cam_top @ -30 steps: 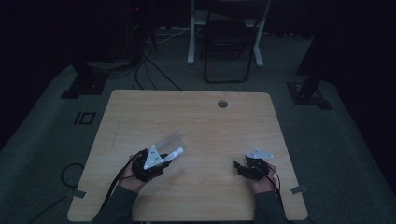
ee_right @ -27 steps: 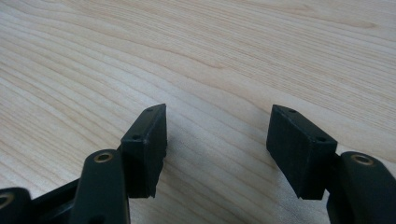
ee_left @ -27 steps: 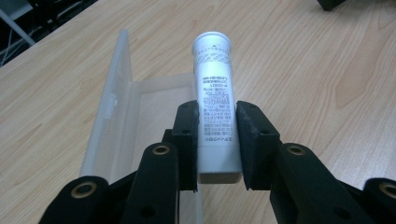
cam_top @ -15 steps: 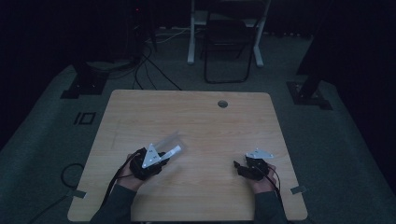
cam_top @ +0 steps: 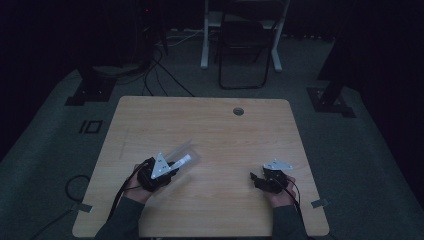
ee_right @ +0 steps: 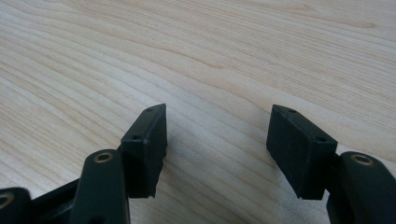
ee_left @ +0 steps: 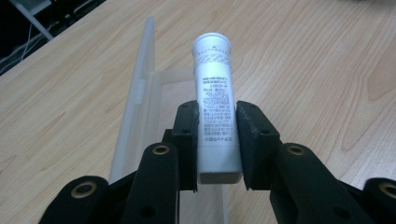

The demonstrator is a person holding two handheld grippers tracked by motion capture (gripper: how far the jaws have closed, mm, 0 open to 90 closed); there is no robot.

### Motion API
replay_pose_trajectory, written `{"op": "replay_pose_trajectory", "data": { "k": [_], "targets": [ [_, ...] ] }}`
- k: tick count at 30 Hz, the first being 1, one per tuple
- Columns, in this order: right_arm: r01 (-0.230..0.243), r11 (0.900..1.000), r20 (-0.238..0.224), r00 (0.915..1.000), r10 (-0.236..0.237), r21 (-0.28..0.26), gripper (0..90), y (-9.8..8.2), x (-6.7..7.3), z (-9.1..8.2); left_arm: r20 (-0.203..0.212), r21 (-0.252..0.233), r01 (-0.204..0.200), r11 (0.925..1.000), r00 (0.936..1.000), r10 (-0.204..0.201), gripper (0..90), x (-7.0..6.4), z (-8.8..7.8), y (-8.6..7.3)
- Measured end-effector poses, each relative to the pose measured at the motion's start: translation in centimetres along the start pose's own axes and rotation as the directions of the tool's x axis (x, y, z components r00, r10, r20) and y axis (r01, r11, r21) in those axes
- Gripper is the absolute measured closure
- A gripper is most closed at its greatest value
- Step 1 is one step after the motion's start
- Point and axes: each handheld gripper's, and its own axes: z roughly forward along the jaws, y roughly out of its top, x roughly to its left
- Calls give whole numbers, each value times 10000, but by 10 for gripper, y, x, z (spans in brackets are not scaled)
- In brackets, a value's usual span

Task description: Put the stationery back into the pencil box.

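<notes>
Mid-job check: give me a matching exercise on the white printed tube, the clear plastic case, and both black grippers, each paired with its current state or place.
Things:
1. white printed cylindrical tube
2. clear plastic case with open lid
3. left gripper
4. right gripper
5. light wooden table

States or places:
A. jaws apart over bare wood, nothing between them
B. clamped between two black pads, above the case
C. bears a round hole near its far edge
D. shut on the tube
E. lies open on the table under the tube

Pairs: 1-B, 2-E, 3-D, 4-A, 5-C
</notes>
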Motion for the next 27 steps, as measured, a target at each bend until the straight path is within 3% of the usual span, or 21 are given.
{"op": "replay_pose_trajectory", "data": {
  "k": [27],
  "targets": [
    [-40,10000,17,10000,40,16,381,-2,0,-3,-539,441,9,9990,9985,15,709,8,13,-12]
  ]
}}
